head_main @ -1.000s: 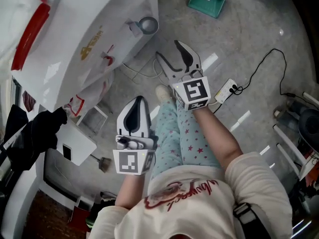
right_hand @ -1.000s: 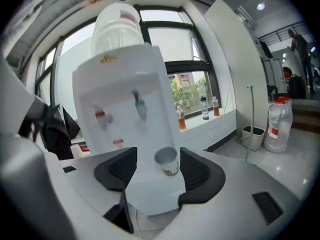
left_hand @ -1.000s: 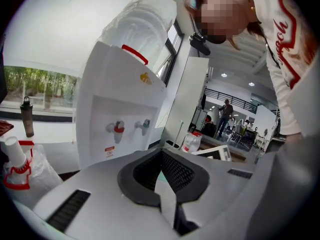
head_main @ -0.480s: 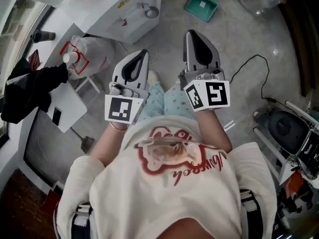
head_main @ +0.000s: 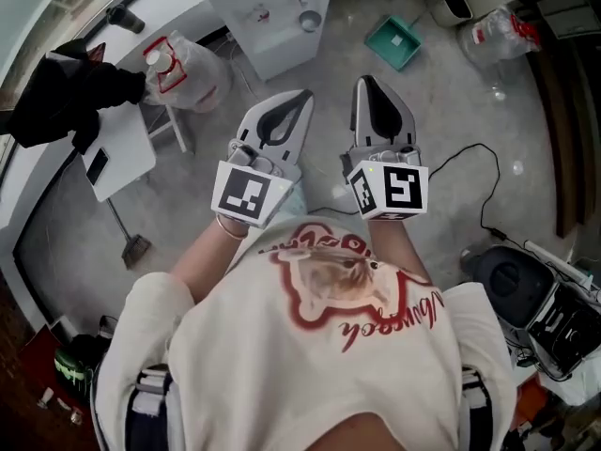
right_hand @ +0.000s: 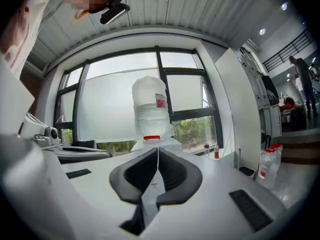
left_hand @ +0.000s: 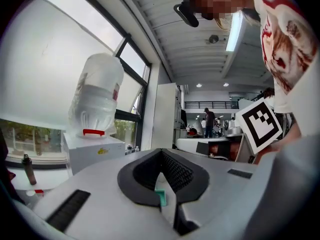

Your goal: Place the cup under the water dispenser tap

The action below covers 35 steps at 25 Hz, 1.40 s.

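Note:
The white water dispenser [head_main: 272, 12] stands at the top of the head view. A small metal cup [head_main: 309, 20] sits at its front, and no gripper is near it. I hold both grippers level in front of my chest, side by side, pointing toward the dispenser. My left gripper [head_main: 305, 94] is shut with nothing between its fingertips. My right gripper [head_main: 364, 80] is also shut and empty. The right gripper view shows the closed right gripper [right_hand: 157, 149] lined up with the dispenser's upturned bottle [right_hand: 151, 111]. In the left gripper view the left gripper [left_hand: 161, 150] has the dispenser [left_hand: 95, 149] off to its left.
On the floor lie a green dustpan [head_main: 392, 40], a clear bottle [head_main: 498, 31] and a black power cord [head_main: 488, 181]. A plastic bag [head_main: 188, 69] and a black jacket [head_main: 70, 87] sit by a white table [head_main: 117, 153] at left. A dark appliance [head_main: 512, 275] stands at right.
Both grippers rose from knee height to chest height. The right gripper's jaws, open a second ago, closed on nothing. The dispenser and cup now sit farther up the head view.

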### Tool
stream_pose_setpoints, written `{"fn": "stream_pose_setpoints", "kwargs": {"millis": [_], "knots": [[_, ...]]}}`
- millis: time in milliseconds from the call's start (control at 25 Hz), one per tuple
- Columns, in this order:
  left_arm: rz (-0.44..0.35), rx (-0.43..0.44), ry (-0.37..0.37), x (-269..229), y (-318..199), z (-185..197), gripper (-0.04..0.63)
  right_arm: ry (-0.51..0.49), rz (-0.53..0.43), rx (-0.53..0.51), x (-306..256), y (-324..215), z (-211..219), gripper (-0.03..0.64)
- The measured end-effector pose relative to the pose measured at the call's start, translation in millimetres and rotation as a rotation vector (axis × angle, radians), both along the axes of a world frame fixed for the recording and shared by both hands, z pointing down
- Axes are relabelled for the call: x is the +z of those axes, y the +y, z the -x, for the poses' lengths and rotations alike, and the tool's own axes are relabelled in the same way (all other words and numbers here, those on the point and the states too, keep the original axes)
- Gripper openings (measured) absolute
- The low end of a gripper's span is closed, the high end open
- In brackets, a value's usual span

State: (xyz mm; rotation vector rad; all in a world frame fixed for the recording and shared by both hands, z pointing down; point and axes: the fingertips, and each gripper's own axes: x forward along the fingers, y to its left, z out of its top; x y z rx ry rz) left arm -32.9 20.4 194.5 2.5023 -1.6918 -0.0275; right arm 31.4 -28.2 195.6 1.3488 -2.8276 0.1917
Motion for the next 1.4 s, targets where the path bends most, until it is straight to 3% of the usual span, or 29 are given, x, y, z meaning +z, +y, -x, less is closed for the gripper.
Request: {"fn": "stream_pose_setpoints", "kwargs": {"millis": [280, 480, 680, 880, 1080, 1400], "knots": [[-0.055, -0.083, 0.002, -4.1, 168.6, -105.6, 0.020, 0.002, -0.042, -0.079, -9.6, 162.8, -105.4, 0.026], [-0.052, -0.144, 0.001, -38.2, 261.0, -152.5, 0.020, 0.020, -0.057, -0.125, -42.1, 250.9, -158.5, 0.026], [-0.103, -0.175, -0.042, -78.5, 313.2, -153.7, 0.020, -0.013, -0.065, -0.164, -65.5, 309.0, -162.4, 0.026], [-0.135, -0.144, -0.046, -90.3, 353.2, -150.9, 0.020, -0.005, -0.092, -0.155, -77.9, 349.1, -158.1, 0.026], [-0.102, -0.106, -0.022, -79.9, 384.9, -152.2, 0.020, -0.004, -0.090, -0.118, -78.3, 379.9, -159.7, 0.026], [-0.086, -0.070, -0.017, -70.1, 412.6, -146.4, 0.020, 0.007, -0.105, -0.151, -76.2, 420.6, -141.0, 0.026]]}}
